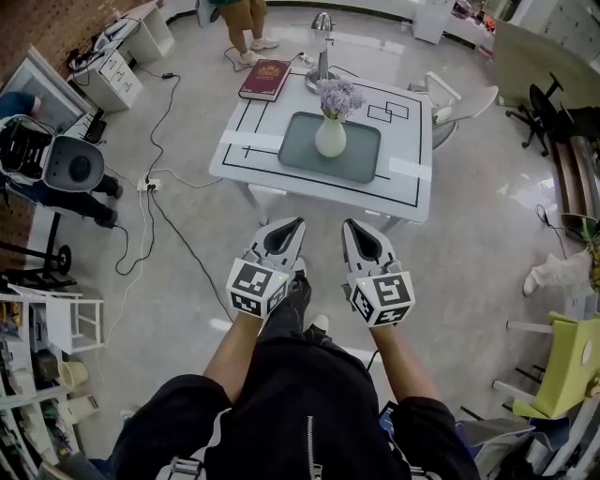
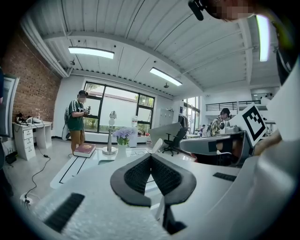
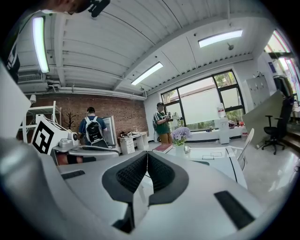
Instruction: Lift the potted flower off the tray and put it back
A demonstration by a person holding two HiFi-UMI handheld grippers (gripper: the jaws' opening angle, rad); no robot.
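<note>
Down low in the head view, out past the person's black-clad lap, the left gripper (image 1: 286,234) and the right gripper (image 1: 362,240) sit side by side, and both are clamped tight on nothing. Each gripper view shows the ribbed black pads pressed together at the tips with only air beyond them. Both point toward twelve o'clock, dipped a touch, well short of the white table (image 1: 412,150). On that table lies the grey-green tray (image 1: 361,161), and the potted flower (image 1: 330,137), a white vase with pale purple blooms, stands upright about mid-tray. From the pot, a dark red book (image 1: 265,79) lies at eleven o'clock on the table's corner, and a silver stand (image 1: 322,58) rises at twelve. A white chair (image 1: 461,101) sits at the table's two o'clock, and a person (image 1: 246,23) in shorts stands on the floor beyond the book.
</note>
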